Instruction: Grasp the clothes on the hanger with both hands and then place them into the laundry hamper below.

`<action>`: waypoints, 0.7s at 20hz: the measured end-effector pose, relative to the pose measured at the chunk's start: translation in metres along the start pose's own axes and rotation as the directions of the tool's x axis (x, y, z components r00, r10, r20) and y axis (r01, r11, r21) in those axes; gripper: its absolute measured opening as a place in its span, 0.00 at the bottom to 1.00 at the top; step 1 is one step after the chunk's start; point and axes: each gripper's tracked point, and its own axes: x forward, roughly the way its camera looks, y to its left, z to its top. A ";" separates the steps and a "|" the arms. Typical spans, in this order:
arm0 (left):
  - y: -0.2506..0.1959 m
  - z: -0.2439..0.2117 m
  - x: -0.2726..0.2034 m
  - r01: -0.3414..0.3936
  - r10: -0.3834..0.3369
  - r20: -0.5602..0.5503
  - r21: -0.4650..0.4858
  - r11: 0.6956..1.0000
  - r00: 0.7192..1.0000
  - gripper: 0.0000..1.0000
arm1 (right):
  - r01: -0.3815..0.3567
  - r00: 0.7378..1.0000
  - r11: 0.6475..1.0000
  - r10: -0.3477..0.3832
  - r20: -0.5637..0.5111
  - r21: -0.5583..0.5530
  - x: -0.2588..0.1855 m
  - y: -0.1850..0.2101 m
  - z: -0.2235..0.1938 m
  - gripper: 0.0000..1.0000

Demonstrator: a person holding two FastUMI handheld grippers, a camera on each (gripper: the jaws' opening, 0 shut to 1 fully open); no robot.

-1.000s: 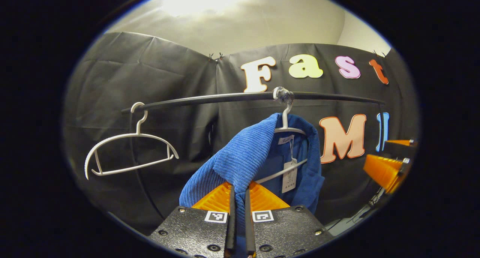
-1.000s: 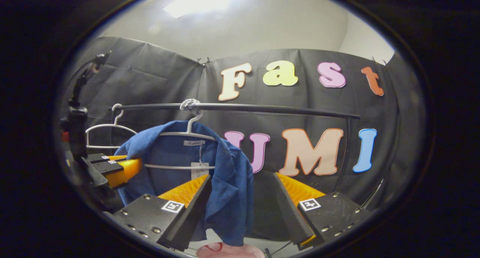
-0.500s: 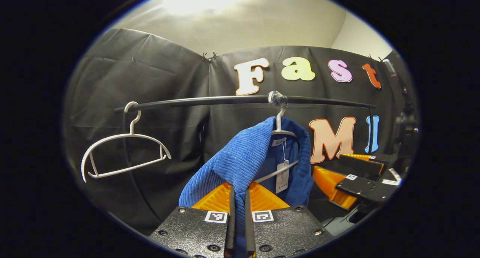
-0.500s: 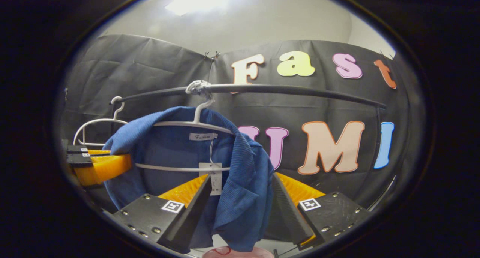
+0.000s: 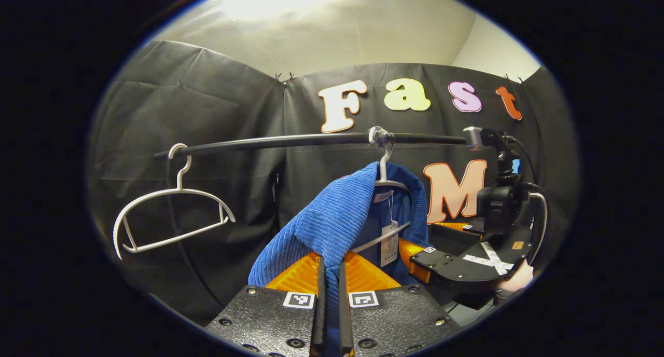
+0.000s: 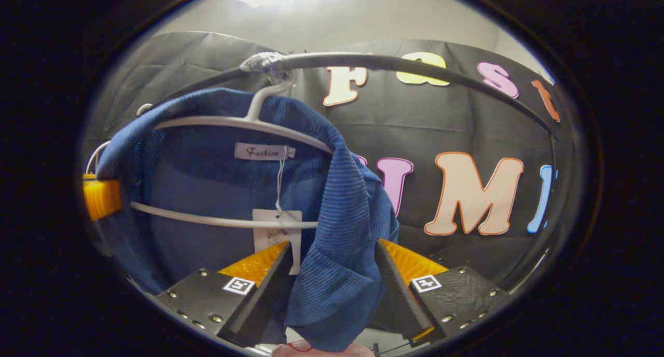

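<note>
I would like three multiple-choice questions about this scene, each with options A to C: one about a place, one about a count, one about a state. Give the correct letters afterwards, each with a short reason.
1. Where does the blue garment hang?
A. on a white hanger under the black rail
B. on a table
C. in a drawer

2. How many white hangers are on the rail?
A. one
B. two
C. four

3. How does the right gripper stand?
A. shut on the hanger hook
B. shut with nothing in it
C. open, with cloth between its fingers

Answers: 1 A, the hanger under the collar hooks onto the rail. 2 B, a bare hanger hangs beside the loaded one. 3 C, the fingers stand apart around the garment's edge.
</note>
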 end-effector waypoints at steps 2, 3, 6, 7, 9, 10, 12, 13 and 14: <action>0.000 0.001 -0.001 0.004 -0.004 0.001 0.003 1.000 1.000 0.12 | -0.001 1.000 1.000 0.001 -0.018 -0.017 0.007 0.001 -0.006 0.84; 0.000 0.002 -0.001 0.006 -0.006 0.002 0.004 1.000 1.000 0.12 | 0.012 1.000 1.000 -0.013 -0.028 -0.029 0.013 -0.001 -0.010 0.82; 0.000 0.006 -0.003 0.015 -0.015 0.002 0.009 1.000 1.000 0.10 | 0.032 0.998 0.998 -0.035 -0.060 -0.054 0.019 -0.009 -0.017 0.46; 0.000 0.008 -0.004 0.020 -0.020 0.003 0.008 1.000 1.000 0.11 | 0.051 0.996 0.997 -0.054 -0.066 -0.057 0.019 -0.012 -0.019 0.34; 0.000 0.014 -0.007 0.038 -0.038 0.006 -0.002 0.999 0.999 0.10 | 0.080 0.994 0.995 -0.083 -0.069 -0.053 0.020 -0.021 -0.017 0.10; -0.001 0.017 -0.008 0.051 -0.051 0.007 -0.009 0.999 0.999 0.10 | 0.097 0.993 0.994 -0.100 -0.062 -0.054 0.019 -0.027 -0.014 0.10; 0.000 0.022 -0.012 0.079 -0.079 0.002 -0.018 0.997 0.997 0.10 | 0.139 0.989 0.988 -0.142 -0.039 -0.061 0.018 -0.041 -0.006 0.15; 0.002 0.026 -0.014 0.091 -0.091 -0.002 -0.020 0.996 0.996 0.09 | 0.152 0.988 0.986 -0.154 -0.030 -0.062 0.018 -0.048 -0.003 0.15; 0.003 0.030 -0.016 0.105 -0.106 -0.006 -0.022 0.994 0.994 0.10 | 0.159 0.987 0.985 -0.161 -0.025 -0.062 0.018 -0.053 0.000 0.15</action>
